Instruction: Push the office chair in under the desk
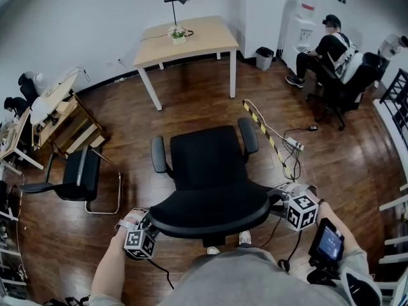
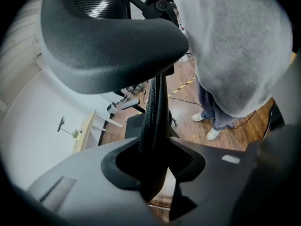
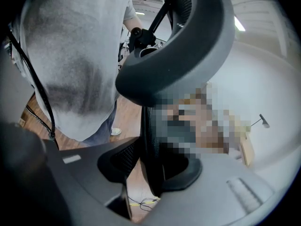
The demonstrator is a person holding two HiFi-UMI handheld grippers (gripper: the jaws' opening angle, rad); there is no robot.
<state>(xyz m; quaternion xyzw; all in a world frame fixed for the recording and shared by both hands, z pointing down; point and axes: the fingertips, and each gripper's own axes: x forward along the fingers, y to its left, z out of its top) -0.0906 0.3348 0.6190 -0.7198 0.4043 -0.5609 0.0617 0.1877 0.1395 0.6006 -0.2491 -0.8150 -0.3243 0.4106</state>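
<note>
A black office chair (image 1: 210, 164) stands on the wood floor in front of me, its seat facing a light wooden desk (image 1: 191, 40) at the far wall. The curved top of its backrest (image 1: 210, 212) is nearest to me. My left gripper (image 1: 150, 225) is shut on the backrest's left edge, and my right gripper (image 1: 280, 199) is shut on its right edge. In the left gripper view the mesh edge (image 2: 153, 121) runs down between the jaws of the left gripper (image 2: 153, 168). The right gripper view shows the same rim (image 3: 149, 135) clamped in the right gripper (image 3: 150, 168).
A second black chair (image 1: 76, 177) and wooden racks (image 1: 64, 123) stand at the left. A power strip with cables (image 1: 293, 145) and striped floor tape (image 1: 261, 129) lie right of the chair. A person sits at the far right (image 1: 328, 50). A lamp (image 1: 178, 2) and a plant (image 1: 178, 35) stand on the desk.
</note>
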